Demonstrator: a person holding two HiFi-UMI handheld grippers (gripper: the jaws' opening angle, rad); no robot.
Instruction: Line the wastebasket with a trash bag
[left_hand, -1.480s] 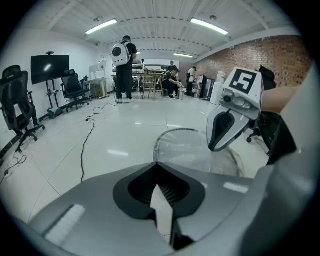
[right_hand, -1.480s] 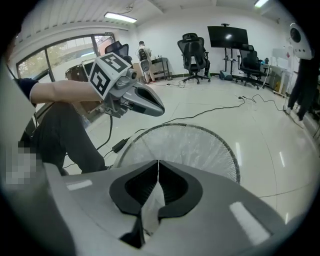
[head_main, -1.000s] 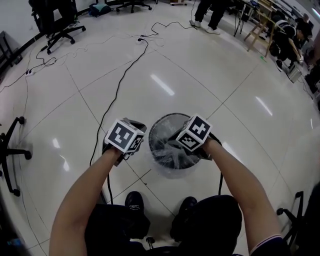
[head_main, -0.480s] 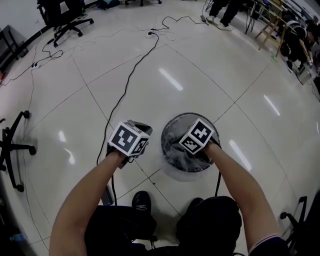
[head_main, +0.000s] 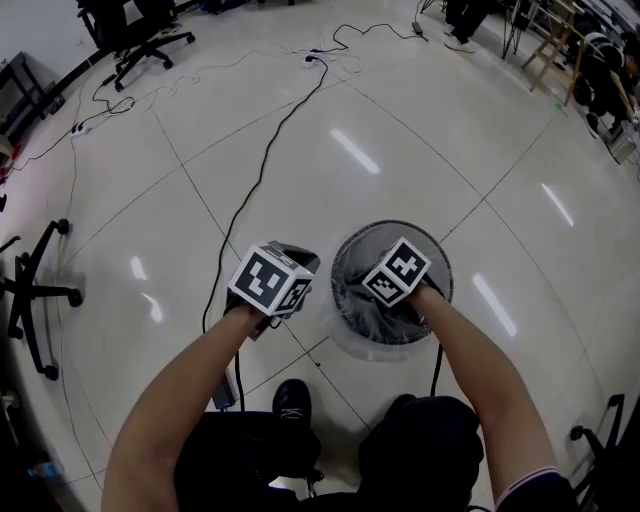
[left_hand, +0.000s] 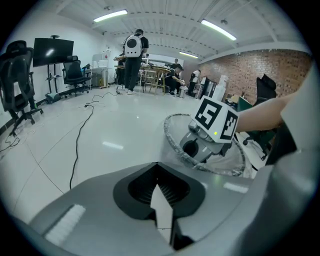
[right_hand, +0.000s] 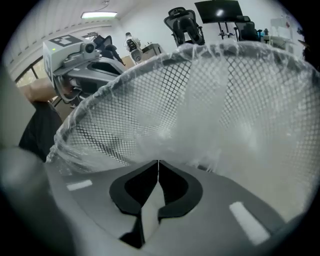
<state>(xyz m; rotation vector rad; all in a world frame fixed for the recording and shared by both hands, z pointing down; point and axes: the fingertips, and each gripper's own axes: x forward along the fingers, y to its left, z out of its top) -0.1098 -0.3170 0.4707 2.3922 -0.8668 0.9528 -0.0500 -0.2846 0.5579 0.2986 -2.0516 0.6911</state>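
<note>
Motion since a second ago lies mostly on the right: the left gripper (left_hand: 158, 172) keeps nearly the same place just left of the wastebasket (head_main: 372, 232), above the tiled floor (head_main: 430, 150), while the right gripper (right_hand: 158, 167) has come down from above the rim and now sits lower inside the basket, with the clear trash bag (right_hand: 215, 105), which earlier bulged up around it, lying flatter against the mesh. The left gripper's jaws are pressed together with nothing between them. A black cable (head_main: 262, 170) runs across the floor ahead of them, and the basket stands ahead and to their right. The right gripper's jaws are also pressed together, only a hairline seam showing between the pads. Their tips sit right against a bunched, whitish fold of the bag, and whether any film is caught in the seam cannot be told. Beyond those tips the bag's film lines the black mesh wall and folds over the rim, which arcs above and around the gripper. The left gripper shows past that rim, up and to the left. The only print in view is the black-and-white square patterns on the two gripper cubes.
</note>
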